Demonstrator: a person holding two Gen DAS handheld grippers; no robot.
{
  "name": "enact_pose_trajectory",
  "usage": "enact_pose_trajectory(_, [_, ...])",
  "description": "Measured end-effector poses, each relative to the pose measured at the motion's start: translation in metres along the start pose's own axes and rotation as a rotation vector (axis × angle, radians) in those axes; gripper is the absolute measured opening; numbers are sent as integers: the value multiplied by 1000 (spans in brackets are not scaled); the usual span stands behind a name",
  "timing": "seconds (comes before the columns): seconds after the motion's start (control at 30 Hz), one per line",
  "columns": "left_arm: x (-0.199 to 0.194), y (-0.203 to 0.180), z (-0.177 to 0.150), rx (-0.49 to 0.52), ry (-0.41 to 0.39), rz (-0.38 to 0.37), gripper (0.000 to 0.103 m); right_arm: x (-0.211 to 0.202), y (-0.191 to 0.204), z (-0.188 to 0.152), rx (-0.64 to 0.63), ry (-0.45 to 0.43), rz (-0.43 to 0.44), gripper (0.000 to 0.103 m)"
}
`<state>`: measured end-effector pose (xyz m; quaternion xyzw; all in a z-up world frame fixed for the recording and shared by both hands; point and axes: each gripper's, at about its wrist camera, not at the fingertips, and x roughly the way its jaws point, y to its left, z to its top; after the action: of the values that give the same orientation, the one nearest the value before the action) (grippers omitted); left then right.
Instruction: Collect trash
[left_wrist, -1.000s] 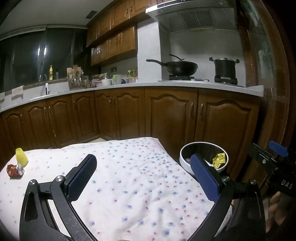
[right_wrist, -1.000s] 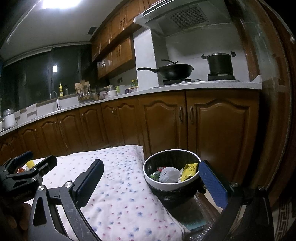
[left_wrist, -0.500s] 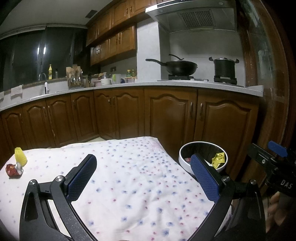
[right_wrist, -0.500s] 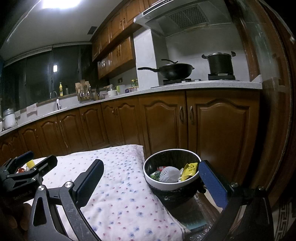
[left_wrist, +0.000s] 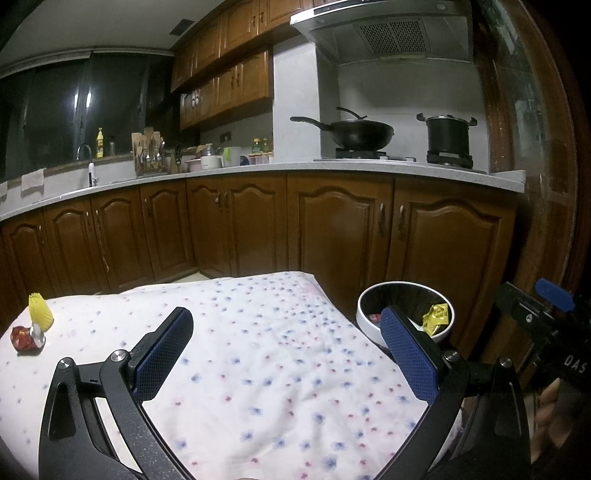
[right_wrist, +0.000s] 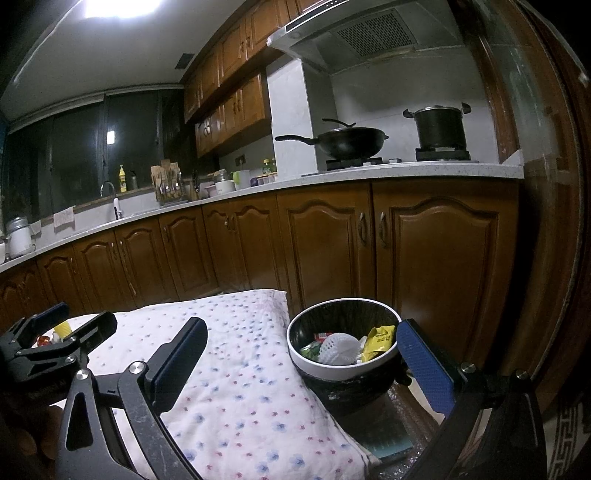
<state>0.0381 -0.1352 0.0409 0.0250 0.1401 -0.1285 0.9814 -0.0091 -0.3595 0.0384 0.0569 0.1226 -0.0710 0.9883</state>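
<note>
left gripper (left_wrist: 284, 341): fingers spread, empty | right gripper (right_wrist: 306, 360): fingers spread, empty | crushed red can (left_wrist: 27, 336) and yellow cupcake liner (left_wrist: 40, 315): frame left, on floral cloth (left_wrist: 258, 362) | trash bin (right_wrist: 343, 369): lower right, holding wrappers

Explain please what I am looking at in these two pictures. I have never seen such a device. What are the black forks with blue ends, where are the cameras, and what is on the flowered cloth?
There is no robot here. A person holds one hand tool in each hand, and each tool is a two-finger gripper with blue pads. A wide-angle camera sits on each tool and looks forward along its fingers, so the kitchen looks curved.

One picture comes from the left gripper, the other from the right gripper. Both are open and hold nothing.

Below them is a table with a flowered cloth. At its far left corner lie a crushed red can and a yellow paper cup. Beside the table's right edge stands a round trash bin. It already holds a white foam net, a yellow wrapper and other scraps.
</note>
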Motion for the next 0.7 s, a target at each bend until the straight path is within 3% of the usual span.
enact_pose_trajectory(0.7, [2,-2,0,-1,7,-4,103,0,2,0,-1,3,2,103])
